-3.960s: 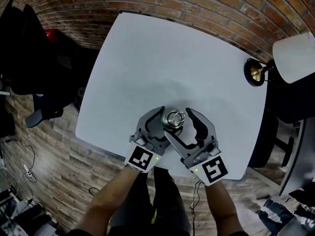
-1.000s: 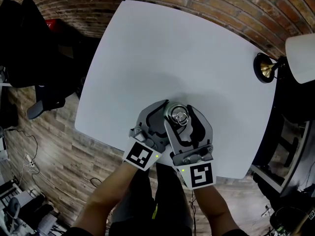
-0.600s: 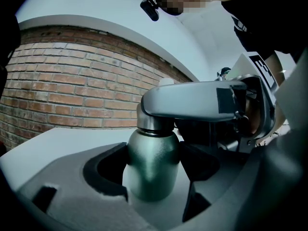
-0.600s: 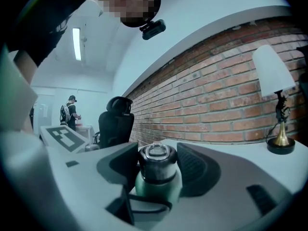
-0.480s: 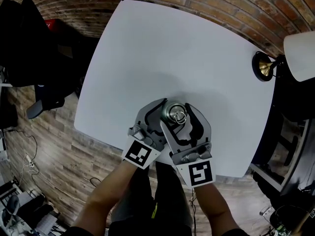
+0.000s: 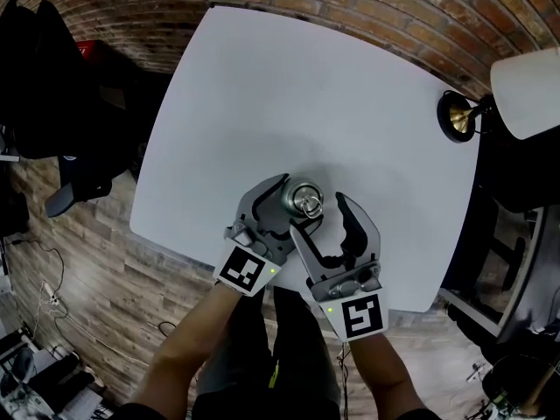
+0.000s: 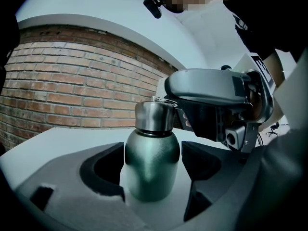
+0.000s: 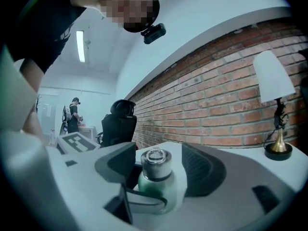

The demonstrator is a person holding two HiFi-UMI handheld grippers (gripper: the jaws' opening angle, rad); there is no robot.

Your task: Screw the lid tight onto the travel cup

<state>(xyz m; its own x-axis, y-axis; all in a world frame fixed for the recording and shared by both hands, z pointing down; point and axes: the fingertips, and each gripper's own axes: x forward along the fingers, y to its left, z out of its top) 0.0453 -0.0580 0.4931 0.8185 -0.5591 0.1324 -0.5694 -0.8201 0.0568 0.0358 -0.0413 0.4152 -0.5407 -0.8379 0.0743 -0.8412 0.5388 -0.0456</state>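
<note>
A green travel cup (image 7: 151, 170) with a steel screw lid (image 7: 153, 115) stands near the front edge of the white table (image 6: 306, 86). My left gripper (image 6: 278, 210) is shut on the cup's body, a pad pressing each side in the left gripper view. My right gripper (image 6: 322, 214) reaches in from the right at lid height. Its jaws are opening. The lid (image 8: 155, 160) stands between them, with a clear gap to the right pad. From above, the lid (image 6: 304, 200) shows its ring handle.
A lamp with a white shade (image 6: 525, 81) and a brass foot (image 6: 455, 116) stands at the table's far right corner. A black office chair (image 6: 79, 191) is on the wooden floor at left. A brick wall runs behind the table.
The right gripper's jaws have spread away from the lid and the gripper has drawn back a little toward me. The left gripper still holds the cup.
</note>
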